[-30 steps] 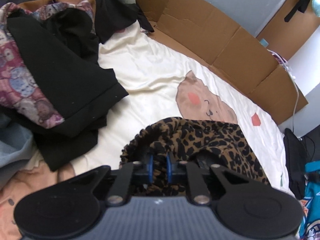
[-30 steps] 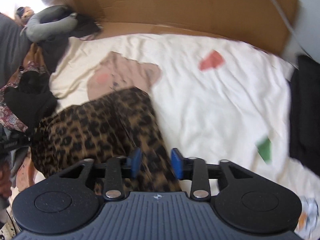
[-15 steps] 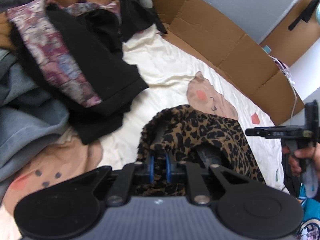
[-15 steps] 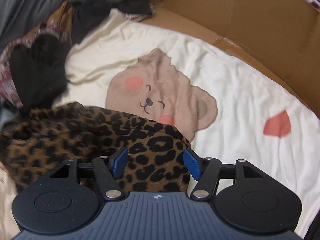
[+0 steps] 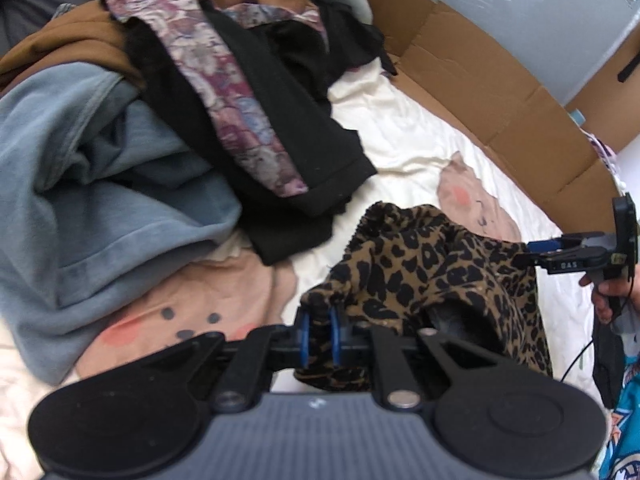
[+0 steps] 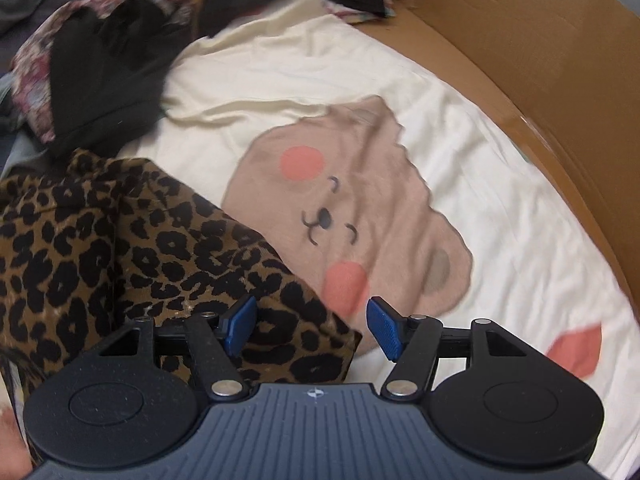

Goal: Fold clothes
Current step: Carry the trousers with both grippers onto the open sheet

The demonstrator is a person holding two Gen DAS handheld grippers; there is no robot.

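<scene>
Left wrist view, left to right. Far left: a slate-blue fleece garment [image 5: 100, 200] heaped on the bed, overlapping a bear face printed on the cream bedsheet [image 5: 400, 136]. Just beside it and partly on top: a black garment [image 5: 304, 160] with a pink-purple patterned fabric [image 5: 240, 120] running across it; a brown garment [image 5: 72, 44] lies behind these.

Centre: left claw [image 5: 319, 334], blue pads pressed together, pinching a bunched edge of the leopard-print garment [image 5: 432, 264]. The garment rises from the pinch point and drapes to the right, a dark opening showing in its folds. Behind it, cardboard sheets [image 5: 500, 92] stand along the far edge of the bed.

Right edge: the right claw [image 5: 538, 252] meets the far corner of the leopard-print garment; a hand [image 5: 606, 296] grips its handle.

Right wrist view, left to right. The clothes pile sits upper left. The leopard-print garment [image 6: 120, 248] fills the lower left, its corner lying between the pads. Right claw [image 6: 310, 328] is spread wide, pads apart, nothing pinched; the left pad touches the fabric, the right pad is over the bedsheet. Centre and right: a second printed bear face [image 6: 344, 208] on the sheet, cardboard beyond.
</scene>
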